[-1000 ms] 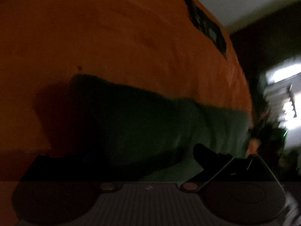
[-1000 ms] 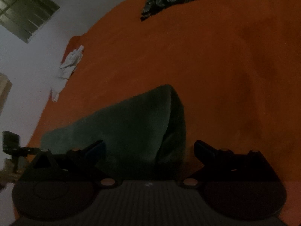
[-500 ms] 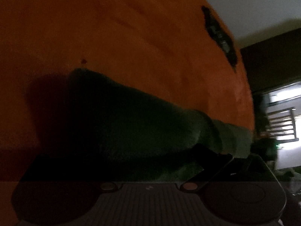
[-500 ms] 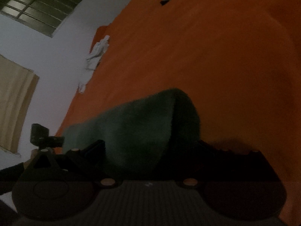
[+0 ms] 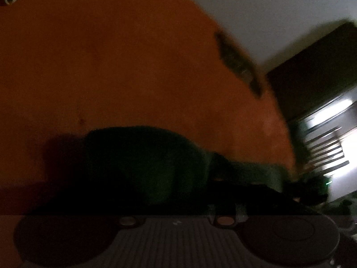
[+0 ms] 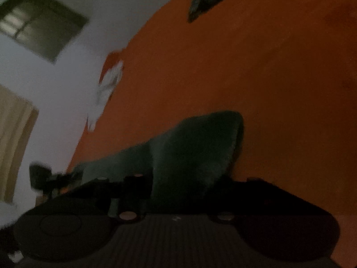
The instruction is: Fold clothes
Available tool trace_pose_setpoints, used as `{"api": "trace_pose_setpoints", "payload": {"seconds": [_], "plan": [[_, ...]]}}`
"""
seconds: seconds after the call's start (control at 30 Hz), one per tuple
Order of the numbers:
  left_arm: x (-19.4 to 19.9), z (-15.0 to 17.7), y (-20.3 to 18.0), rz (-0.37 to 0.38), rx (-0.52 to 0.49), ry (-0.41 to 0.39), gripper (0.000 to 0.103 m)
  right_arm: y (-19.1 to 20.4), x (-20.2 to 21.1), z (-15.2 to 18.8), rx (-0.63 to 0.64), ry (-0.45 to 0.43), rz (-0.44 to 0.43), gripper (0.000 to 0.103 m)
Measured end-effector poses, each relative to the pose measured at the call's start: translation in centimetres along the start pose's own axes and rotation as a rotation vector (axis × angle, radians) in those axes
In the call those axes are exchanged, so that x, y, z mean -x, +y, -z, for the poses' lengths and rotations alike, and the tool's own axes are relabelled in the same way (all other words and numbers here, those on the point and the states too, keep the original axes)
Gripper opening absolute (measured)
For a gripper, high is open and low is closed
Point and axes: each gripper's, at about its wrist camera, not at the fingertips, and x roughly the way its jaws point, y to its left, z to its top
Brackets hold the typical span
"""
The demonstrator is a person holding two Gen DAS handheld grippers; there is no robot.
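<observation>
Green garment (image 6: 196, 154) — both tools closing, low

No text, label, brand, number or sign can be read in either view; both are dark and blurred.
</observation>
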Motion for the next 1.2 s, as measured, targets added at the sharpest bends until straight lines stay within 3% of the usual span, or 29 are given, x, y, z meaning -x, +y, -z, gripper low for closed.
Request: {"api": "trace_pose_setpoints", "payload": {"seconds": [0.3, 0.47, 0.57, 0.73, 0.9, 1.07, 1.2], "plan": [[4.0, -0.5, 0.4, 0.166, -0.084, -0.090, 0.028, 7.1, 3.6, 1.1, 0.051, -0.225, 0.045, 0.029], [2.9, -4.9, -1.0, 0.232, -0.138, -0.127, 0.028, 11.1, 4.4, -1.1, 0.057, -0.319, 0.148, 0.028], [0.0, -8.5, -2.5, 0.225, -0.170, -0.096, 0.028, 11.9, 4.3, -3.0, 0.054, -0.376, 0.231, 0.028], [-5.6, -14.2, -6.2, 0.206, -0.225, -0.074, 0.028, 9.3, 4.4, -6.7, -0.033, -0.482, 0.312, 0.028], [-11.7, -19.5, -9.8, 0.189, -0.230, -0.111, 0.028, 4.3, 5.3, -12.1, -0.053, -0.565, 0.283, 0.028], [-17.7, -23.8, -13.0, 0.126, -0.203, -0.142, 0.028, -0.6, 5.6, -19.5, -0.032, -0.580, 0.234, 0.028], [-22.6, -27.6, -16.2, 0.085, -0.187, -0.193, 0.028, -4.4, 5.8, -27.6, 0.027, -0.575, 0.186, 0.028]]}}
